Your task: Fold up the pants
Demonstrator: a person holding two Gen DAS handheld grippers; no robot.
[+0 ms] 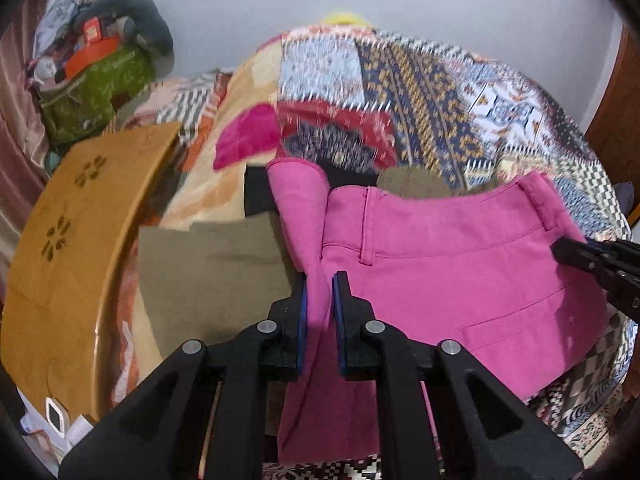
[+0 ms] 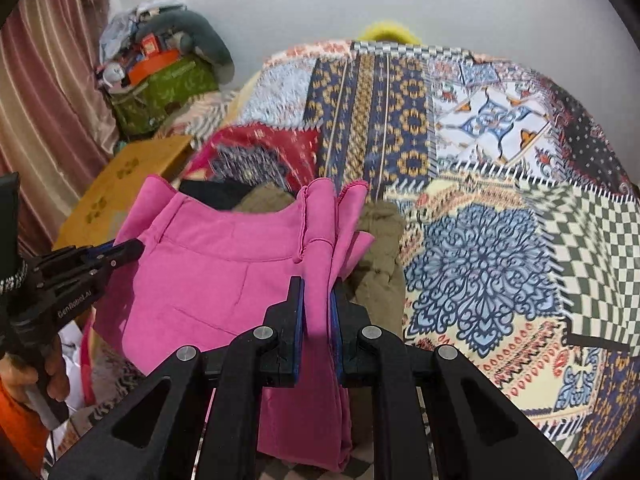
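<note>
Black fingers with blue pads on the left gripper [image 1: 319, 280] are pinched nearly closed on a bunched fold of the bright pink cotton pants [image 1: 460, 264], at the left end of the waistband. From the right wrist view, the right gripper [image 2: 318, 284] is likewise clamped on a gathered fold of the same pants [image 2: 224, 264] at the other end of the waistband, its pads pressing the cloth from both sides. Stretched between the two grippers, the pants hang with the waistband uppermost, the belt loops and a back pocket seam facing the cameras, and the legs dropping out of sight below. Behind them an olive-brown garment [image 1: 212, 264] and a black garment [image 1: 260, 196] lie on a bed covered with a multicoloured patchwork spread [image 2: 500, 160]. Beside the bed stands a small yellow wooden tabletop with flower cut-outs [image 1: 80, 240]. A hand [image 2: 56, 364] grips the left gripper's handle.
</note>
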